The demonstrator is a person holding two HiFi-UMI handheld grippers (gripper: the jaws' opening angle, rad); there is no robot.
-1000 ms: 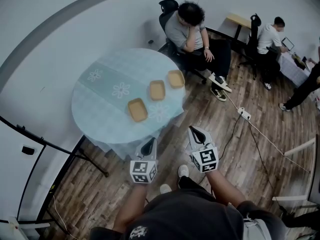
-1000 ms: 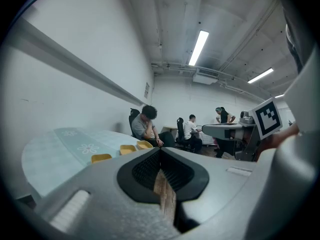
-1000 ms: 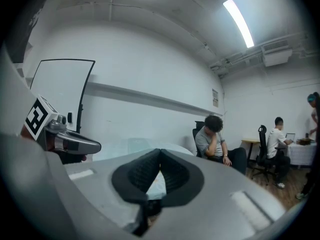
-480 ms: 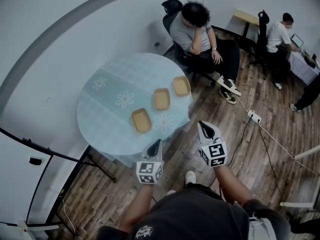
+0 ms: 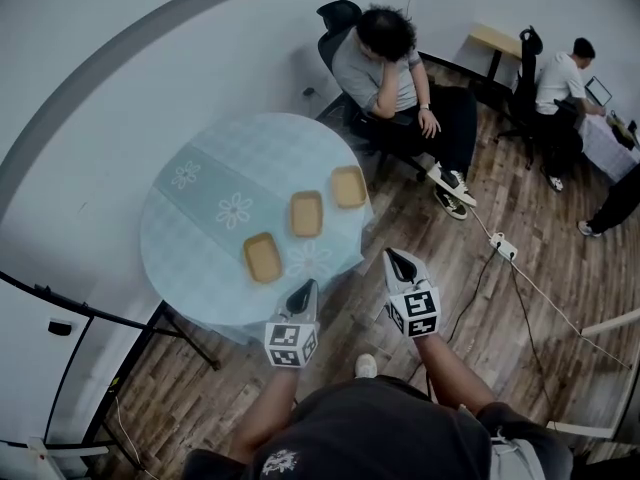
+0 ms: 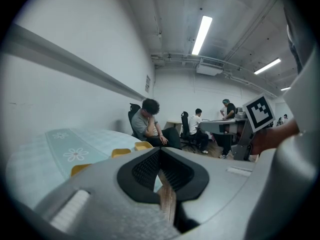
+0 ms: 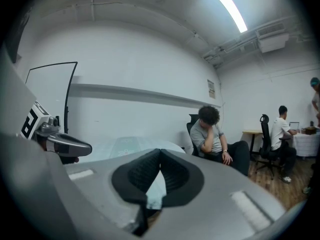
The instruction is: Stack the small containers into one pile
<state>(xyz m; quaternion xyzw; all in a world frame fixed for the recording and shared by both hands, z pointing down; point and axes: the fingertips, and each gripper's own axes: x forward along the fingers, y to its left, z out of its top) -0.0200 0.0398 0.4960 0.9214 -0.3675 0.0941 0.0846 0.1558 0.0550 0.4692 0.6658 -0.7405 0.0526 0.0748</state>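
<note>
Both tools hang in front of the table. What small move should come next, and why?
Probably ease the left gripper forward over the table to the nearest container and open its jaws. Nothing is stacked: the middle container and far container lie apart in a row, and both grippers, the right gripper included, are shut and empty, short of them.

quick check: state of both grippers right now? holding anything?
left gripper: closed, nothing between the jaws.
right gripper: closed, nothing between the jaws.
</note>
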